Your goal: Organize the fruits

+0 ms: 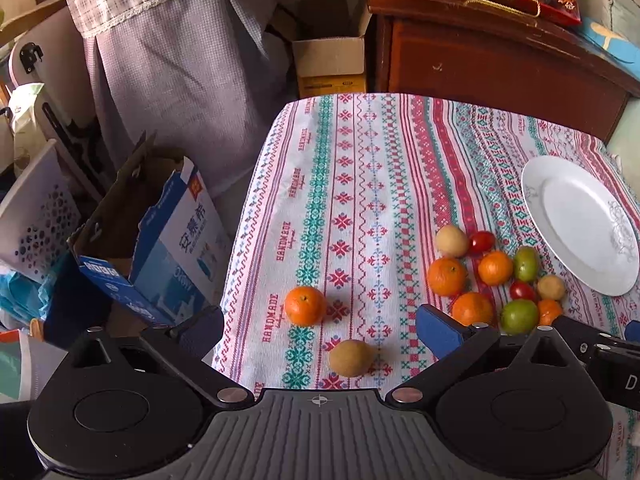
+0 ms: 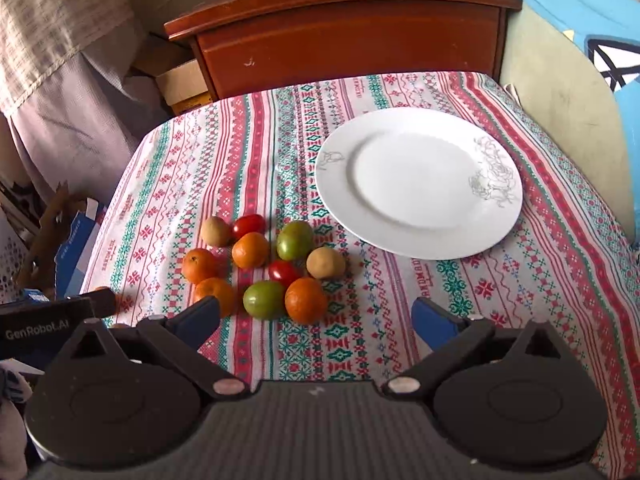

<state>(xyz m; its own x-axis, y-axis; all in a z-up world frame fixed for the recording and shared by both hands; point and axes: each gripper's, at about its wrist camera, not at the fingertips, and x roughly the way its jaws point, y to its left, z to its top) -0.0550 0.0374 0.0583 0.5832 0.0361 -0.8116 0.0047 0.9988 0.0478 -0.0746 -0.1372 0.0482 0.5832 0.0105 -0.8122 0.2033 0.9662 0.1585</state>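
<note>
Orange, green, red and tan — the fruits [image 2: 264,266] lie in a loose cluster on the patterned tablecloth [image 2: 500,300], just near and left of the white plate [image 2: 416,236], which holds nothing. Two strays sit well apart to the left of the cluster: one tangerine [image 1: 305,305] and, nearer, a brown round fruit [image 1: 351,357].

The right gripper [image 2: 316,318] hangs just near of the cluster, jaws wide apart and holding nothing, with the nearest tangerine [image 2: 305,300] and a green fruit [image 2: 264,299] just beyond its fingertips. The left gripper [image 1: 320,326] is also spread and empty, with the brown stray lying between its fingers and the lone tangerine just beyond.

By the look of it, sorting has not begun; this is the approach to a first pick. The next move calls for easing one gripper forward and down around a single fruit, closing gently — round fruit may roll and nudge neighbours — then carrying it right and far to the plate.
</note>
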